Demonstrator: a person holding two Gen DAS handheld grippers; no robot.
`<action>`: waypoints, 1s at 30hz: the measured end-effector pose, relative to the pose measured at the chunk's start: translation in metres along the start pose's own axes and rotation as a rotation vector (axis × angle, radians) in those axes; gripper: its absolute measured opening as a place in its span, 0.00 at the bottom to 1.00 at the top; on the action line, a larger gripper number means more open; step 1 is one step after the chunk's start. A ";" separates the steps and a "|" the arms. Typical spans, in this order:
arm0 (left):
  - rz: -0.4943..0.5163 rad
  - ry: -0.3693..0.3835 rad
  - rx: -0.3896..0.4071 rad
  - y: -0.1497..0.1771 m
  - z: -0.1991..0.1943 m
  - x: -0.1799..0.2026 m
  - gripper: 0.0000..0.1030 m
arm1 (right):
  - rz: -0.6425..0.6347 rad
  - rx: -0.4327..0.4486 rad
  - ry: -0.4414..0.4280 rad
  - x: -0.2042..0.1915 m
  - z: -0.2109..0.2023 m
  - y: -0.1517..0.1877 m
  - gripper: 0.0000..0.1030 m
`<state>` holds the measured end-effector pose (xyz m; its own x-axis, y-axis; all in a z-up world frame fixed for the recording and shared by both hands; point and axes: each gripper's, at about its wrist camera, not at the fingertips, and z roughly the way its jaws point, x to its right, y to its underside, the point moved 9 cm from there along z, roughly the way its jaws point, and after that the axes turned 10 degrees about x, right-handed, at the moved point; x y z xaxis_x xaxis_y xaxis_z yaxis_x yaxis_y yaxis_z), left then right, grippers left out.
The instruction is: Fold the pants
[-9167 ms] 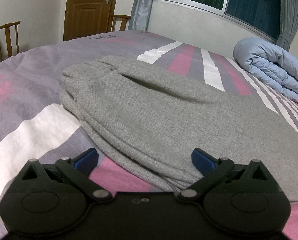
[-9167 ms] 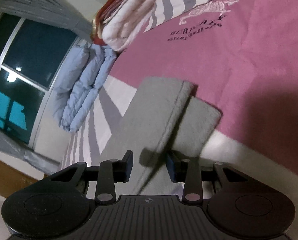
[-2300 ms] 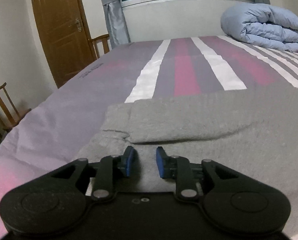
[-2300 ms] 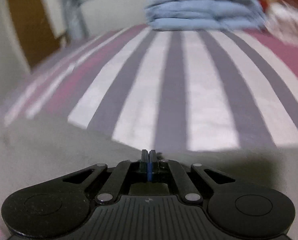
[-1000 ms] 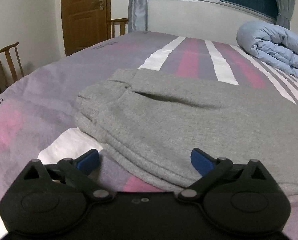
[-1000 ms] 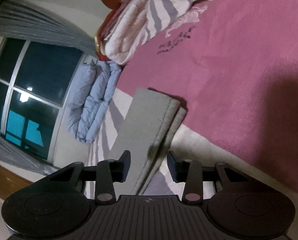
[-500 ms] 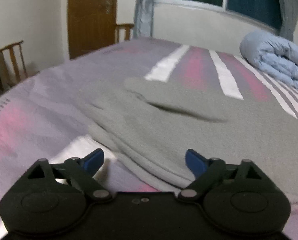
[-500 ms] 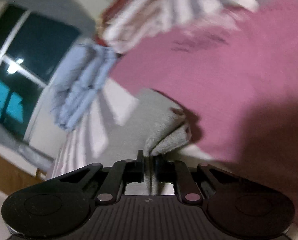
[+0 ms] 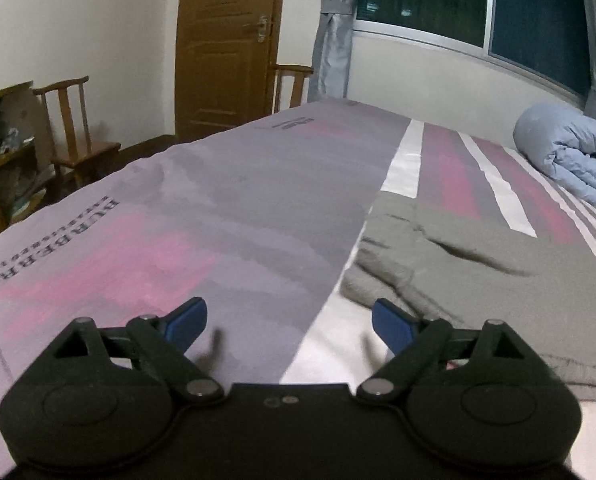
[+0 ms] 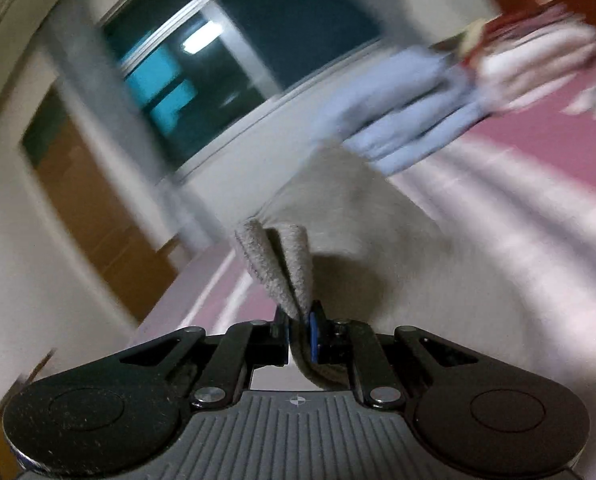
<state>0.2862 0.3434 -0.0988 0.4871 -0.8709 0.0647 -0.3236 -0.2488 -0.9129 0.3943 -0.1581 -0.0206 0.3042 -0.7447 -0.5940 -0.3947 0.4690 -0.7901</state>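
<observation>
The grey pants [image 9: 478, 264] lie folded lengthwise on the striped bed cover, waistband end toward the door. My left gripper [image 9: 288, 322] is open and empty, low over the cover just left of the waistband. In the right wrist view, my right gripper [image 10: 300, 326] is shut on the doubled leg-end hems of the pants [image 10: 286, 268] and holds them lifted above the bed. The cloth hangs away behind it. That view is blurred by motion.
A rolled pale blue duvet [image 9: 570, 160] lies at the far right of the bed; it also shows in the right wrist view [image 10: 402, 120] beside stacked pink and white bedding [image 10: 534, 64]. Wooden chairs [image 9: 74, 136] and a door [image 9: 226, 44] stand beyond the bed's left edge.
My right gripper closed on the leg-end hems and lifted them, swinging toward the window. My left gripper slid left, off the pants, and stayed open.
</observation>
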 end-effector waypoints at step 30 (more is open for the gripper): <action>-0.040 0.120 -0.044 0.012 0.011 0.041 0.82 | -0.200 -0.087 0.244 0.036 -0.008 0.040 0.40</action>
<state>0.3110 0.3094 -0.1112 0.4002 -0.9040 0.1507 -0.3424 -0.3000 -0.8904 0.3820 -0.1697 -0.0723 0.1709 -0.9148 -0.3660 -0.4238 0.2671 -0.8655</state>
